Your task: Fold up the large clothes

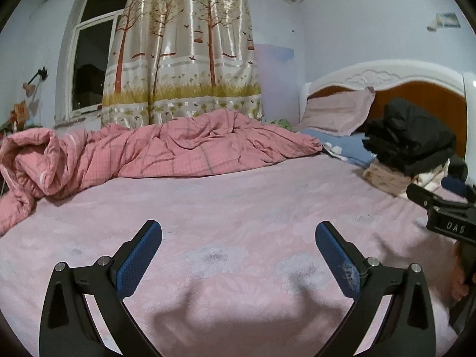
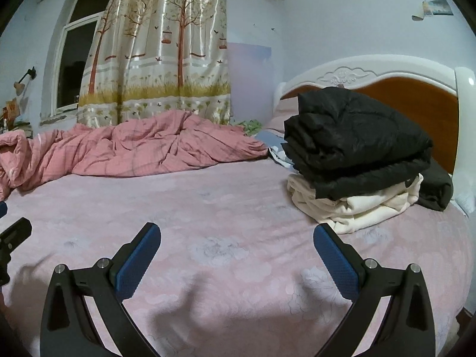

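Only the right wrist view shows the stack whole: a folded black coat (image 2: 357, 139) atop a folded cream garment (image 2: 357, 208), just before the headboard (image 2: 416, 95). Both the left gripper (image 1: 238, 235) and right gripper (image 2: 237, 235) hang spread and empty.

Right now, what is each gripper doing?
Left gripper: open, holding nothing, over the pink floral bedsheet.
Right gripper: open, holding nothing.

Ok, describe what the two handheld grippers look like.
Both the left gripper and the right gripper have black curved arms, silver pivot bolts and blue textured pads. The right one's black body shows white lettering "DAS".
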### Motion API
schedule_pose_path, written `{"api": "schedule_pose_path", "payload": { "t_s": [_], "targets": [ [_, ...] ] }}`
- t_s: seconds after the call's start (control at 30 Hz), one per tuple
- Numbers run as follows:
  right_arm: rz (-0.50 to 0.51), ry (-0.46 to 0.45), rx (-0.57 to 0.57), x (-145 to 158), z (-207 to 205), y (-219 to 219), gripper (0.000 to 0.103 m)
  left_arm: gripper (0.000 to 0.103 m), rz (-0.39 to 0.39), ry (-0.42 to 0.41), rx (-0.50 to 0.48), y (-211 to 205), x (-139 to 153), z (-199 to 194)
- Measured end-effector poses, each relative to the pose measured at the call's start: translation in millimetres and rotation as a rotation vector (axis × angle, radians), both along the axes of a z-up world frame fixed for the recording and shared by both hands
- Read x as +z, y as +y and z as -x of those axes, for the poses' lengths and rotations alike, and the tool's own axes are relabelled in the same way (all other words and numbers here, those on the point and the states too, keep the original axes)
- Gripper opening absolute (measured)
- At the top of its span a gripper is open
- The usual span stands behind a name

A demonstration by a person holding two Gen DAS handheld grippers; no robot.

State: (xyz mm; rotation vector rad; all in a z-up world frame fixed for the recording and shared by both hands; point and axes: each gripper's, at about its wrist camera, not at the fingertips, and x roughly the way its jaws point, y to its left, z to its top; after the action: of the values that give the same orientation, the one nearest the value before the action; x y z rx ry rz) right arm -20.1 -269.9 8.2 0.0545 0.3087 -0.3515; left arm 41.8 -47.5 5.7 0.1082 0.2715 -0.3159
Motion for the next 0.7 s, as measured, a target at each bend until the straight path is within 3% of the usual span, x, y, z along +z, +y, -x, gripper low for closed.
{"api": "schedule_pose_path", "payload": {
  "t_s": [0.2,0.53,0.7],
  "targets": [
    [0.041,0.010,-0.002,-2.4,-2.2,7.8,0.103,0.103,-0.018,0.028,0.004,-3.7,-4.5,-6.5],
    [0.083,-0.025,-0.013,-0.1,6.0,16.5,0.103,0.103,-0.039,-0.001,0.009,-6.9,-4.5,-0.8],
    [0.075,-0.025,-0.024,0.6,7.6,16.6,0.103,0.103,-0.009,-0.005,0.022,0.6,-3.0,-0.5]
  ]
}}
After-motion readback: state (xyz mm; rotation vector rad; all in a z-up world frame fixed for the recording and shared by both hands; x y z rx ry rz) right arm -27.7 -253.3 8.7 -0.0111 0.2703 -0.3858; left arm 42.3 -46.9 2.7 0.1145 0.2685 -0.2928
